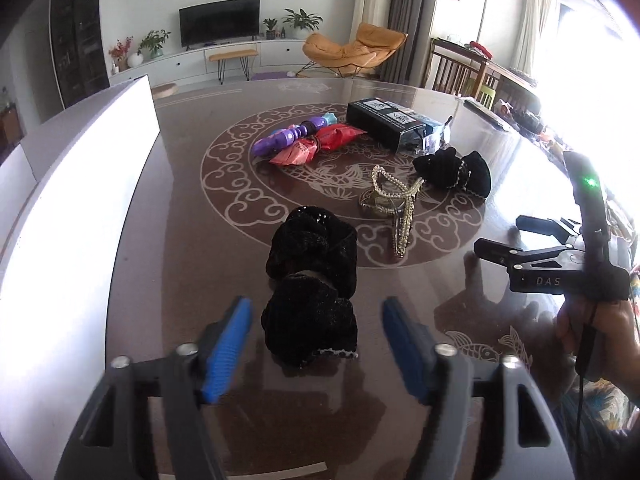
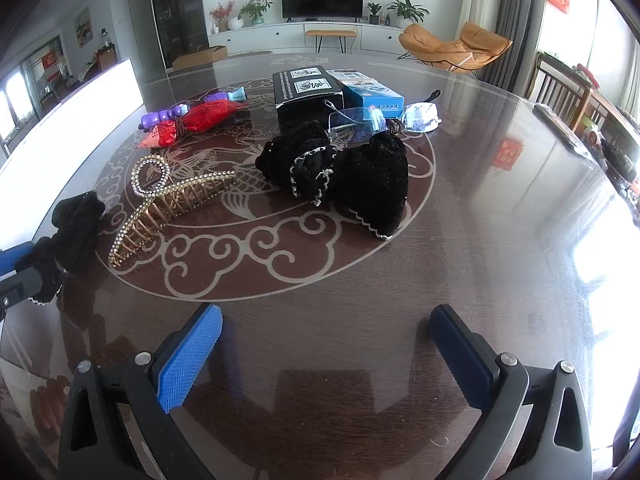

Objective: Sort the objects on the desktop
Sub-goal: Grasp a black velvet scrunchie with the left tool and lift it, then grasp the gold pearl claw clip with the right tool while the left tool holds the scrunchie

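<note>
A black velvet bow [image 1: 310,284] lies on the dark table, its near end between the open blue pads of my left gripper [image 1: 316,320]; it also shows at the left edge of the right wrist view [image 2: 74,226]. A gold rhinestone hair claw [image 1: 390,200] [image 2: 168,200] lies beyond it. A second black bow [image 1: 454,172] [image 2: 340,172] lies further right. My right gripper [image 2: 326,344] is open and empty over bare table, and is seen from the left wrist view [image 1: 500,240]. Glasses [image 2: 384,118] rest against the second bow.
A purple toy [image 1: 294,132] [image 2: 188,110] and red packets [image 1: 320,144] [image 2: 188,124] lie at the table's centre back. A black box [image 1: 380,120] [image 2: 308,92] and a blue box [image 2: 370,92] stand behind. A white bin wall [image 1: 80,184] rises on the left.
</note>
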Tool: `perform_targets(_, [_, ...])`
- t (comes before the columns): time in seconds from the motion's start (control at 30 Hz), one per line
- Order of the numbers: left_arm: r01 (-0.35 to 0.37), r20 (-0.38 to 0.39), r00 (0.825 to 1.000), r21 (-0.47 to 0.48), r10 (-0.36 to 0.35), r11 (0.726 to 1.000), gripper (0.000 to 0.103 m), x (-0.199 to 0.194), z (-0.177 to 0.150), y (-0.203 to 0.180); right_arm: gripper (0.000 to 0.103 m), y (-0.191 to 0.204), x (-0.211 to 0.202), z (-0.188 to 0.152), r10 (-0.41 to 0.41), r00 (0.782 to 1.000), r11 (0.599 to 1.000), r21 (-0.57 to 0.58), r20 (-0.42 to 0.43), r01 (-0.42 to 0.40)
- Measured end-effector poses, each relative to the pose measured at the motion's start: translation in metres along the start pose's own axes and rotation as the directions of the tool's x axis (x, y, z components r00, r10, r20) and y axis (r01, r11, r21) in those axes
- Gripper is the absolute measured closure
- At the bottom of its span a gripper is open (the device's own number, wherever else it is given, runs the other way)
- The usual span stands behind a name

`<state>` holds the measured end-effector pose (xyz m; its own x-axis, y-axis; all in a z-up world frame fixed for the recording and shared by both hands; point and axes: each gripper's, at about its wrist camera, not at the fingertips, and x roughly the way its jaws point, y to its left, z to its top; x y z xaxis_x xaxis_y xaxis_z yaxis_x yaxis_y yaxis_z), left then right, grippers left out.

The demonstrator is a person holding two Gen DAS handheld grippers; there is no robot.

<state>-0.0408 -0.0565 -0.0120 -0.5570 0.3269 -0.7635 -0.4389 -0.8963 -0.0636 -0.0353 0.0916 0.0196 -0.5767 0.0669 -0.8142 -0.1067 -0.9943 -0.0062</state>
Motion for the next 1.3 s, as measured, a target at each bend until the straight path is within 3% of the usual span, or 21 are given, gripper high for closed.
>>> perform_targets(0.03, [-0.013,0.021,1.0,0.009,0.012,1.0,0.005,-0.002,0.002,0.0,0.0,0.0,0.0,0.0,0.0,1.0,1.0,0.0,0.0,0.0])
perform_targets(0.1, [-0.016,0.025,1.0,0.037,0.015,0.999,0.004,0.005,0.009,0.0,0.0,0.0,0.0,0.0,0.0,1.0,1.0,0.0,0.0,0.0])
perform_targets(0.2, [-0.005,-0.04,0.999,0.078,0.009,0.997,0.007,0.03,0.016,-0.001,0.0,0.0,0.0,0.0,0.0,1.0,1.0,0.0,0.0,0.0])
perform_targets(0.23, [-0.016,-0.049,0.999,0.091,0.02,0.996,0.026,0.036,0.015,-0.002,0.0,0.0,0.0,0.0,0.0,1.0,1.0,0.0,0.0,0.0])
perform_targets(0.27, [-0.027,-0.054,0.998,0.098,0.032,0.995,0.056,0.041,0.014,-0.003,0.0,0.0,0.0,0.0,0.0,1.0,1.0,0.0,0.0,0.0])
perform_targets(0.33, [-0.046,-0.028,0.998,0.061,0.048,0.997,0.066,0.043,0.011,-0.001,0.0,0.0,0.0,0.0,0.0,1.0,1.0,0.0,0.0,0.0])
perform_targets(0.47, [-0.153,-0.001,0.988,-0.083,0.154,0.985,0.068,0.036,0.0,0.019,0.0,0.0,0.0,0.0,0.002,1.0,1.0,0.001,0.0,-0.002])
perform_targets(0.53, [-0.165,-0.002,0.986,-0.118,0.166,0.979,0.068,0.035,-0.007,0.027,0.0,0.001,-0.001,-0.002,0.029,1.0,1.0,-0.003,0.007,-0.029])
perform_targets(0.63, [-0.194,-0.01,0.981,-0.11,0.194,0.975,0.068,0.042,-0.007,0.025,0.0,0.016,-0.008,0.005,0.247,0.969,0.968,0.051,-0.01,-0.246])
perform_targets(0.7, [-0.2,-0.011,0.98,-0.107,0.2,0.974,0.067,0.044,-0.008,0.024,0.0,0.039,-0.004,0.02,0.305,0.951,0.95,0.083,-0.05,-0.301])
perform_targets(0.77, [-0.191,-0.009,0.982,-0.118,0.191,0.974,0.068,0.046,-0.009,0.027,0.0,0.065,0.011,0.039,0.296,0.948,0.953,0.098,-0.117,-0.285])
perform_targets(0.83, [-0.193,-0.008,0.981,-0.117,0.193,0.974,0.068,0.047,-0.009,0.027,0.0,0.084,0.024,0.058,0.242,0.961,0.967,0.113,-0.133,-0.228])
perform_targets(0.97, [-0.196,-0.009,0.98,-0.113,0.197,0.974,0.067,0.047,-0.007,0.028,0.001,0.108,0.052,0.092,0.184,0.967,0.976,0.153,-0.174,-0.158])
perform_targets(1.0, [-0.196,-0.009,0.981,-0.114,0.196,0.974,0.067,0.046,-0.006,0.028,0.015,0.11,0.053,0.096,0.17,0.971,0.978,0.152,-0.167,-0.145])
perform_targets(1.03, [-0.196,-0.009,0.98,-0.113,0.196,0.974,0.067,0.046,-0.006,0.028,0.047,0.11,0.052,0.097,0.144,0.977,0.983,0.135,-0.155,-0.123])
perform_targets(1.07, [-0.195,-0.009,0.981,-0.114,0.196,0.974,0.067,0.046,-0.006,0.028,0.053,0.108,0.05,0.097,0.147,0.978,0.984,0.121,-0.146,-0.13])
perform_targets(1.23, [-0.183,-0.006,0.983,-0.124,0.183,0.975,0.068,0.045,-0.005,0.031,0.058,0.072,0.032,0.078,0.252,0.96,0.963,0.131,-0.118,-0.237])
perform_targets(1.3, [-0.184,-0.006,0.983,-0.123,0.185,0.975,0.068,0.045,-0.005,0.03,0.059,0.063,0.024,0.068,0.277,0.955,0.96,0.08,-0.106,-0.269])
